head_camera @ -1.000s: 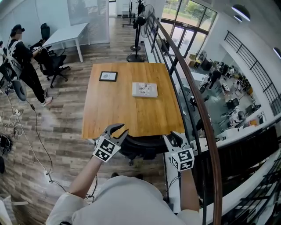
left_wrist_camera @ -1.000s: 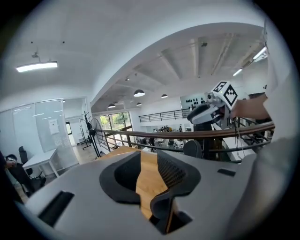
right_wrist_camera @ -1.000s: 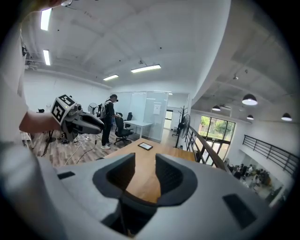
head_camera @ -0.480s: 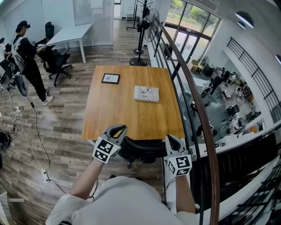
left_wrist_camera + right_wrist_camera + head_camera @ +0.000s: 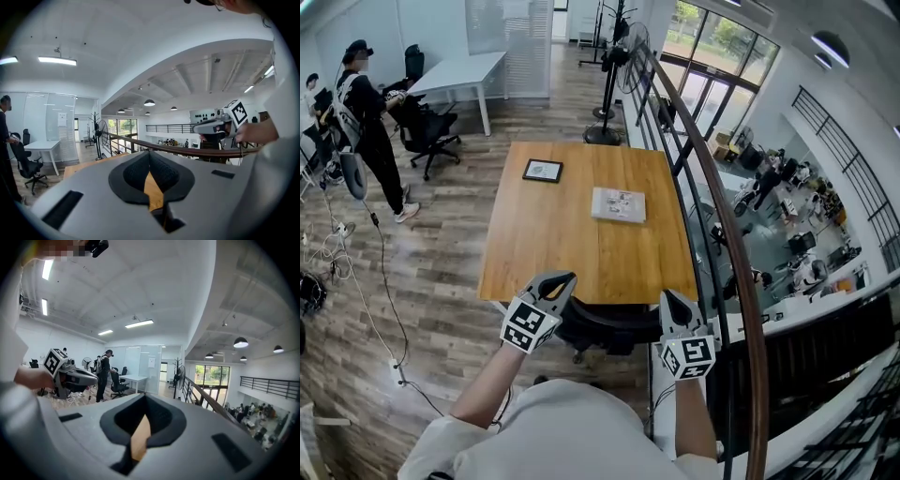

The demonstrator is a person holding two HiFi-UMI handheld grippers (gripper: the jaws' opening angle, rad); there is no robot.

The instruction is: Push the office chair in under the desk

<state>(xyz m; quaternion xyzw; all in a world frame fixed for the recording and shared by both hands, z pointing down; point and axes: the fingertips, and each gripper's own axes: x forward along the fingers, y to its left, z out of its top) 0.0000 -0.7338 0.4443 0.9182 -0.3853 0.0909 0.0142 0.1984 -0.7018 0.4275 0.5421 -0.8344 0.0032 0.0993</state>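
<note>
**Both grippers closed and empty, chair at the desk's near edge**

My left gripper (image 5: 562, 279) and right gripper (image 5: 667, 298) have just been closing. Their black ribbed pads now meet inside smooth grey shells, with nothing between them. The head view puts the office chair (image 5: 600, 328) at lower centre, its rounded black back between the grippers and its front under the near edge of the desk (image 5: 572, 234), a flat honey-coloured wooden top. Neither gripper view shows the chair: only a sliver of wood between the pads, white ceiling and a curved wooden railing (image 5: 712, 197).

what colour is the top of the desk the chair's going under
Warm honey-brown wood grain. The desk top shows best in the head view.
</note>
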